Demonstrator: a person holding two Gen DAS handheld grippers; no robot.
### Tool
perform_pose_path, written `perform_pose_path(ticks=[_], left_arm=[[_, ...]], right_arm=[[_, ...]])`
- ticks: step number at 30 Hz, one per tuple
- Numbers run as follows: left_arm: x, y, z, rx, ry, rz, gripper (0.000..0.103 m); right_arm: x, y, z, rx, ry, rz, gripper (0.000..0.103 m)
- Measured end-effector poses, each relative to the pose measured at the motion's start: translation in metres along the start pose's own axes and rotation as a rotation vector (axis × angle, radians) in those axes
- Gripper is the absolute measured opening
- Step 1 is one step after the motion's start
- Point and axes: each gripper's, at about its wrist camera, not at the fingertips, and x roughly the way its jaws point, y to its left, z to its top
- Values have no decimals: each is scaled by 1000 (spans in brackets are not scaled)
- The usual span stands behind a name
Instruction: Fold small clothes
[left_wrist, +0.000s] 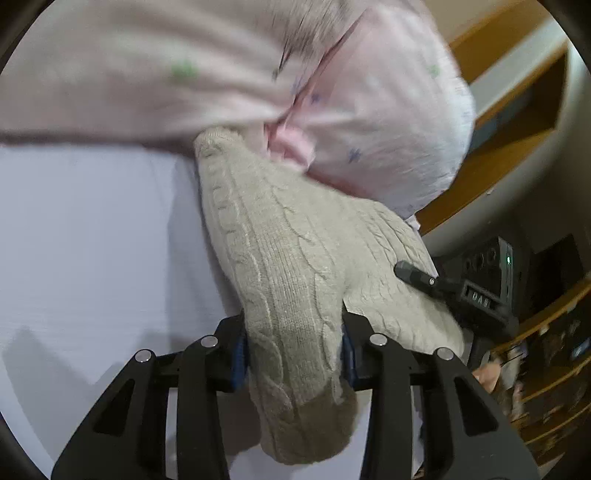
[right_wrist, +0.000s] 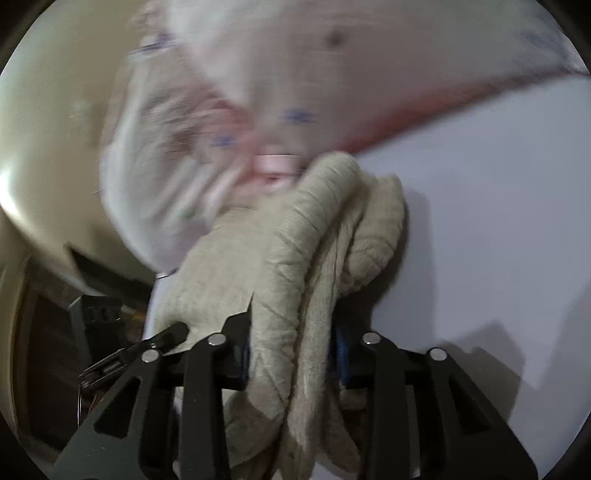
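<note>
A beige cable-knit garment (left_wrist: 280, 258) is held up over the white table (left_wrist: 92, 240). My left gripper (left_wrist: 293, 350) is shut on one bunched end of it. My right gripper (right_wrist: 291, 354) is shut on another bunched part of the same beige knit (right_wrist: 295, 251). The other gripper's tip (left_wrist: 417, 275) shows in the left wrist view, against the knit's far edge. A pale pink garment (left_wrist: 369, 110) with small blue and green prints hangs or lies just beyond the knit, blurred, also in the right wrist view (right_wrist: 258, 92).
The white table surface (right_wrist: 498, 221) spreads under both grippers. Wooden shelves (left_wrist: 517, 122) and dark equipment (left_wrist: 491, 266) stand past the table edge. A cream wall or surface (right_wrist: 48, 147) lies left in the right wrist view.
</note>
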Motion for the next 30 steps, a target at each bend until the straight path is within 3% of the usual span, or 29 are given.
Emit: perform_pose_path(ticks=[2, 5, 7, 9, 11, 13, 15, 16, 17, 20, 22, 23, 26, 30], left_arm=[[-27, 0, -6, 68, -63, 62, 41], [-36, 13, -14, 107, -62, 216, 51], [-39, 25, -21, 77, -38, 284, 57], [-57, 28, -30, 73, -85, 318, 64], [-78, 23, -41, 97, -145, 385, 72], [-83, 16, -48, 108, -167, 387, 78], [-88, 9, -60, 111, -155, 379, 79], [-87, 5, -70, 114, -135, 391, 81], [-85, 1, -74, 117, -125, 405, 85], [-86, -9, -93, 142, -100, 513, 98], [-83, -13, -101, 160, -94, 591, 102], [-81, -14, -104, 166, -89, 615, 102], [-75, -12, -107, 160, -66, 600, 102], [-66, -9, -108, 142, -27, 594, 102]], right_arm=[[18, 28, -4, -96, 19, -17, 31], [47, 47, -11, -181, 61, -182, 41], [43, 56, -19, -208, 15, -260, 49], [18, 71, -30, -251, -103, -320, 55], [0, 83, -41, -295, -165, -325, 76], [3, 98, -55, -375, -135, -333, 85], [28, 105, -66, -456, -60, -460, 83], [45, 101, -71, -496, -23, -618, 83], [49, 96, -72, -489, -33, -640, 84], [28, 100, -72, -433, -96, -654, 83], [6, 109, -83, -447, -147, -629, 85], [-3, 112, -89, -438, -155, -610, 97], [-23, 115, -115, -381, -158, -553, 101], [-5, 115, -148, -329, -54, -541, 101]])
